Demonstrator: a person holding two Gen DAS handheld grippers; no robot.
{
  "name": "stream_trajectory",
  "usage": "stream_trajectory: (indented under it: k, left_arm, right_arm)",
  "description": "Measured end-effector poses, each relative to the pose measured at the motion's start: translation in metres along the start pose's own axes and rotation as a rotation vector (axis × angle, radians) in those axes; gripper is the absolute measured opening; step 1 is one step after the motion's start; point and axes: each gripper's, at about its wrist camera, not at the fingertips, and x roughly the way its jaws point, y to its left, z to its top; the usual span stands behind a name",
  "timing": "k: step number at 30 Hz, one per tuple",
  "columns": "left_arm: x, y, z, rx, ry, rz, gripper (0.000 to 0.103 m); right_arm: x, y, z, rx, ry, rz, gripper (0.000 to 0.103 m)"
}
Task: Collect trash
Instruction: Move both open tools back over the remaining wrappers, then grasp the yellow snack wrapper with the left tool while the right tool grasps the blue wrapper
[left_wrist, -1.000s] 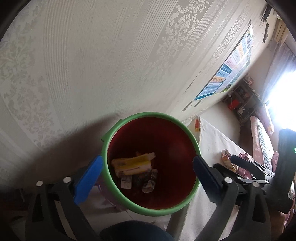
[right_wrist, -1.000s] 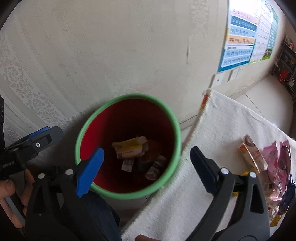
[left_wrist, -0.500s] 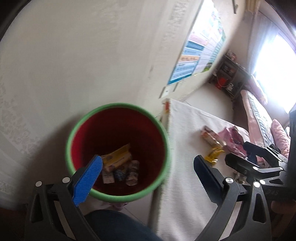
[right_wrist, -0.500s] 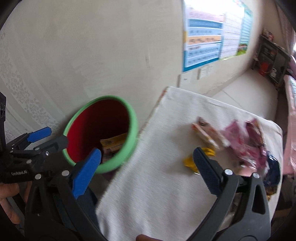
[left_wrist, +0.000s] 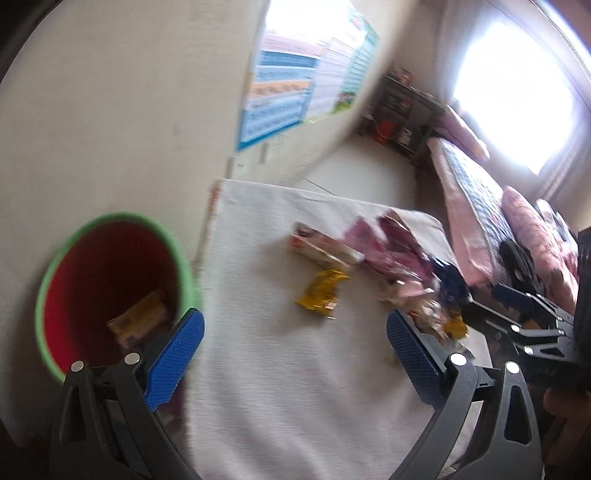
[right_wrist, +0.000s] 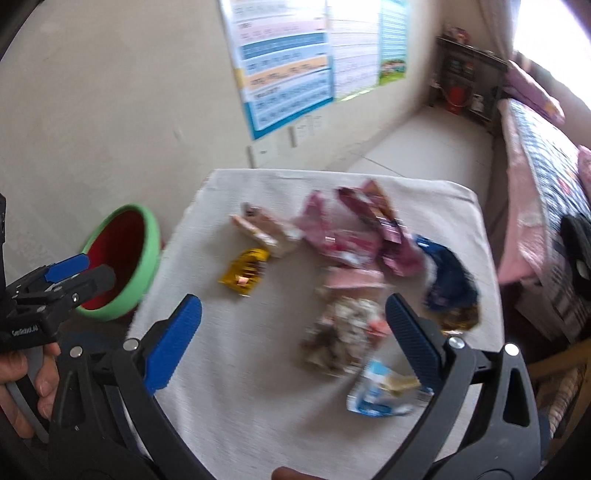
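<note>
Blue ribbed pads line both pairs of jaws, and both pairs stand wide apart with nothing between them. The right gripper (right_wrist: 293, 325) hangs over the white-clothed tabletop (right_wrist: 240, 387); just past its jaws lies a crumpled speckled wrapper (right_wrist: 340, 332), and by its right jaw a blue-and-white packet (right_wrist: 380, 391). Farther out lie a yellow wrapper (right_wrist: 245, 271), a beige carton (right_wrist: 260, 229), pink packets (right_wrist: 354, 232) and a dark blue wrapper (right_wrist: 448, 277), all loose on the cloth. The left gripper (left_wrist: 295, 347) hovers above the cloth's near edge. Behind its left jaw stands the green-rimmed red bin (left_wrist: 55, 266), off the tabletop's left side against the wall, holding what looks like a yellow box (left_wrist: 138, 323), though blur smears it. Beyond the trash, a poster (right_wrist: 284, 62) hangs on the wall and a bed (right_wrist: 543, 177) runs along the right.
</note>
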Motion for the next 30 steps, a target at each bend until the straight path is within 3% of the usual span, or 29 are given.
stream_trajectory:
  k: [10, 22, 24, 26, 30]
  left_arm:
    - [0.024, -0.049, -0.007, 0.094, 0.065, -0.060, 0.095]
    - [0.063, -0.047, -0.001, 0.100, 0.140, -0.052, 0.095]
    - [0.072, -0.047, 0.002, 0.103, 0.148, -0.047, 0.094]
    - [0.085, -0.047, 0.005, 0.103, 0.166, -0.044, 0.094]
    - [0.105, -0.048, 0.010, 0.109, 0.175, -0.028, 0.093]
  right_arm:
    - [-0.007, -0.083, -0.023, 0.139, 0.006, -0.083, 0.098]
    - [0.023, -0.115, -0.010, 0.115, 0.024, -0.114, 0.098]
    - [0.031, -0.120, -0.009, 0.109, 0.030, -0.115, 0.094]
    - [0.044, -0.127, -0.008, 0.114, 0.063, -0.108, 0.083]
    - [0.059, -0.133, -0.004, 0.079, 0.076, -0.116, 0.082]
